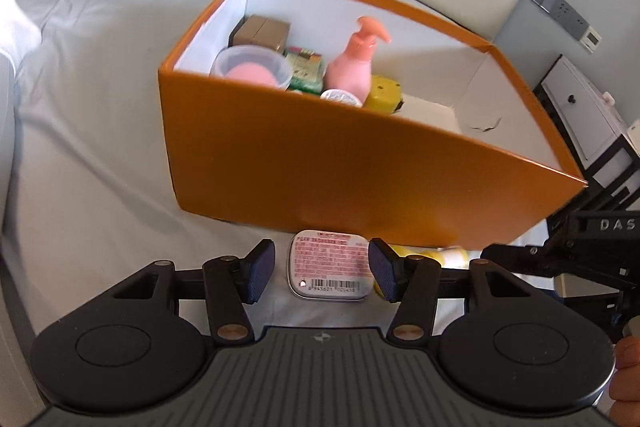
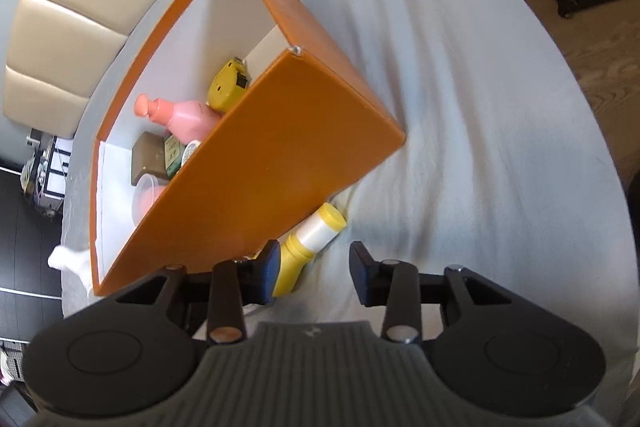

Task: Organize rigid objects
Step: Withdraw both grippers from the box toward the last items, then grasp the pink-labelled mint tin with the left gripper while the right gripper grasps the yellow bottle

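A: What is under your left gripper [image 1: 322, 269]?

B: A flat tin [image 1: 329, 266] with rounded corners lies on the grey bed sheet [image 1: 92, 155]. It has a pink label with small print and a barcode at its near end. Your jaws stand apart, one pad on each side of the tin, and they do not press it. The tin lies just beside the near wall of the orange box [image 1: 320, 171].

A: And your right gripper [image 2: 315, 271]?

B: Its jaws are partly open and hold nothing. A yellow bottle [image 2: 310, 239] with a white middle band lies on the sheet against the same wall of the box. The left pad is in front of its lower end; I cannot tell if they touch.

A: What is in the box?

B: Toward one end you see a pink pump bottle [image 1: 354, 67], a yellow tape measure [image 2: 227, 87], a clear tub [image 1: 254, 69] with something pink inside, a brown carton [image 1: 262, 31] and a green packet [image 1: 306, 69]. The other end of the box shows bare white floor.
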### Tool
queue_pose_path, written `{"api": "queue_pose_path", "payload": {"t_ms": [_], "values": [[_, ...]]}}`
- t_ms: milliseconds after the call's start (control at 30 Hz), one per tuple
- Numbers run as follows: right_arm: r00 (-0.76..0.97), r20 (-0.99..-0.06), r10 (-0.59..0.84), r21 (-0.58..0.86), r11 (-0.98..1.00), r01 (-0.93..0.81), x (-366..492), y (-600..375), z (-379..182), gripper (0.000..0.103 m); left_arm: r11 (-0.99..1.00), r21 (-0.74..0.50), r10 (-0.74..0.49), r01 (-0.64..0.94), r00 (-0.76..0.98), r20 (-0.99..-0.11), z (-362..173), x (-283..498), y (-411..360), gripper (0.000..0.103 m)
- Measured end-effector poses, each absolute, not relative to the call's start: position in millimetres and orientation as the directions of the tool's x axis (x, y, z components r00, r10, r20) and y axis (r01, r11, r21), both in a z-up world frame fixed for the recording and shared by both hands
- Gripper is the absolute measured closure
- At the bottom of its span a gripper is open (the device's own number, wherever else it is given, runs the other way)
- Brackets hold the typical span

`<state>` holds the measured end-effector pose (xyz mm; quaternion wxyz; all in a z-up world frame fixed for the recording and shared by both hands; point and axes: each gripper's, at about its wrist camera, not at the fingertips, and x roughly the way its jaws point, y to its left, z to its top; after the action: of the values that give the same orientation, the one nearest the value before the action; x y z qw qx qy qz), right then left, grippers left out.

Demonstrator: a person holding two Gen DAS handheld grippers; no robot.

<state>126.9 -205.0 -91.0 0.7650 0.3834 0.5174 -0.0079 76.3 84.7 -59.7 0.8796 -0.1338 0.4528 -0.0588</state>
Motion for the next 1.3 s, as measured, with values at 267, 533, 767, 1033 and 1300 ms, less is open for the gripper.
{"api": "queue_pose_path", "payload": {"t_ms": [267, 533, 767, 1033, 1300], "values": [[0.409, -0.821, 0.399, 0.568, 0.645, 0.511, 148.2, -202.9, -121.1, 0.061, 0.978, -0.198, -0.203, 0.069, 0.548, -0.812, -74.5, 84.0, 67.9, 0.03], [0.385, -0.826, 0.412, 0.562, 0.646, 0.516, 163.8, -194.1, -130.4, 0.063, 0.976, -0.178, -0.216, 0.124, 0.514, -0.83, -85.5, 87.8, 60.6, 0.027], [0.371, -0.836, 0.404, 0.548, 0.654, 0.522, 169.3, -189.2, -133.1, 0.064, 0.982, -0.088, -0.163, 0.166, 0.522, -0.837, -89.0, 90.0, 47.3, 0.027], [0.397, -0.824, 0.404, 0.563, 0.658, 0.5, 165.1, -186.8, -121.2, 0.074, 0.979, -0.024, -0.129, 0.201, 0.529, -0.839, -87.9, 84.2, 38.0, 0.025], [0.462, -0.825, 0.325, 0.514, 0.772, 0.374, 148.8, -175.6, -84.1, 0.081, 0.979, 0.02, -0.094, 0.201, 0.537, -0.838, -90.0, 81.4, 21.2, 0.019]]}}
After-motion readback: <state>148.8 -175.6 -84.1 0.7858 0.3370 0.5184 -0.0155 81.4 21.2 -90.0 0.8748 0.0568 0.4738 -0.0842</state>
